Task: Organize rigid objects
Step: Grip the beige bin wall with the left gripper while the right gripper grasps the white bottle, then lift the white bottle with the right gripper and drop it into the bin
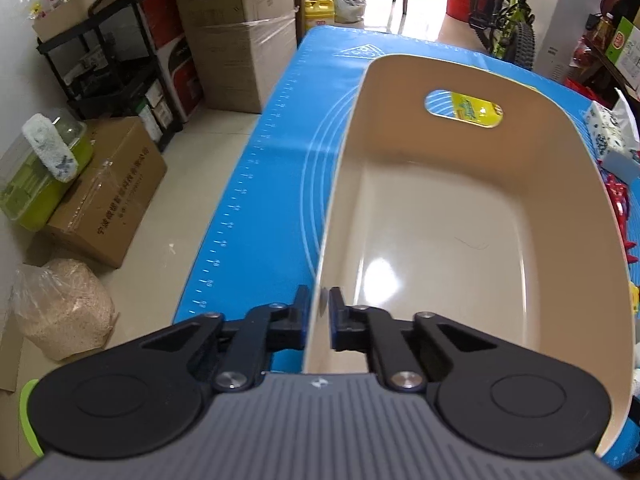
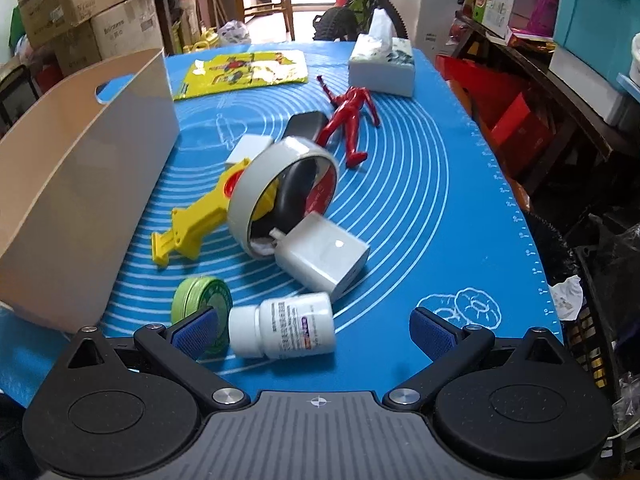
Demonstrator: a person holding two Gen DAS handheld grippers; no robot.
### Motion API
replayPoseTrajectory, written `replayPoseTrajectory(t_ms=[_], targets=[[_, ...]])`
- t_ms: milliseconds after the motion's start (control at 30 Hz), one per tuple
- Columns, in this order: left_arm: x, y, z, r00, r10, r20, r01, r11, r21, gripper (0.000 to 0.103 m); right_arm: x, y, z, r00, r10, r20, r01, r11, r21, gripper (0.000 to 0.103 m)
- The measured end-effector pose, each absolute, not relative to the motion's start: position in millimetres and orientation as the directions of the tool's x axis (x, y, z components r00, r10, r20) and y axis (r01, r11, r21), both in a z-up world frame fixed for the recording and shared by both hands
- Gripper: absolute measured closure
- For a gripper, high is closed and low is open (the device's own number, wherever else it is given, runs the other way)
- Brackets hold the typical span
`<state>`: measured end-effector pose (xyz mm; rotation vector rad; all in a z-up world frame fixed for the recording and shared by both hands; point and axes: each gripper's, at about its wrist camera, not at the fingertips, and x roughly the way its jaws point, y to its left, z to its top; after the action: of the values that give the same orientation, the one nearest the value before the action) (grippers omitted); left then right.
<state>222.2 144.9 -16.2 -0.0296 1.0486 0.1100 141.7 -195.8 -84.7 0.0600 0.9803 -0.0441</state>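
My left gripper (image 1: 319, 312) is shut on the near left wall of the beige bin (image 1: 440, 240), one finger inside and one outside; the bin holds nothing. In the right wrist view the bin (image 2: 80, 184) stands at the left on the blue mat (image 2: 420, 200). My right gripper (image 2: 316, 332) is open, its fingers either side of a white pill bottle (image 2: 284, 328) lying on the mat. Ahead lie a green round tin (image 2: 202, 300), a white charger (image 2: 324, 260), a tape roll (image 2: 280, 188), a yellow toy (image 2: 196, 228), a black object (image 2: 306, 124) and a red figure (image 2: 350, 116).
A yellow packet (image 2: 244, 72) and a tissue box (image 2: 382, 64) lie at the mat's far end. Cardboard boxes (image 1: 236, 32) and a black shelf (image 1: 112, 64) stand on the floor left of the table. Shelves and crates (image 2: 560, 100) crowd the right side.
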Motion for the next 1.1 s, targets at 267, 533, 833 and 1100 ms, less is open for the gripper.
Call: replayPoseTrajectory(t_ms=[267, 533, 833, 1100], targets=[[222.2, 152.6, -16.4, 0.499, 0.027, -0.866, -0.103, 0.994, -0.029, 0.096, 148.1, -189.6, -93.7, 0.539, -0.009, -0.842, 0.038, 0.999, 0.014, 0.002], [221.0, 158.2, -16.8, 0.505, -0.015, -0.863, -0.098, 0.992, -0.074, 0.098, 155.1, -185.9, -100.5, 0.529, 0.003, -0.849, 0.027, 0.999, 0.020, 0.007], [219.3, 160.3, -16.7, 0.509, -0.034, -0.860, -0.094, 0.991, -0.095, 0.098, 161.5, -184.3, -104.2, 0.516, 0.030, -0.856, 0.028, 0.998, 0.052, 0.034], [218.6, 161.2, -17.0, 0.512, -0.038, -0.858, -0.089, 0.991, -0.097, 0.098, 158.7, -184.9, -104.1, 0.528, 0.036, -0.849, 0.030, 0.998, 0.062, 0.039]])
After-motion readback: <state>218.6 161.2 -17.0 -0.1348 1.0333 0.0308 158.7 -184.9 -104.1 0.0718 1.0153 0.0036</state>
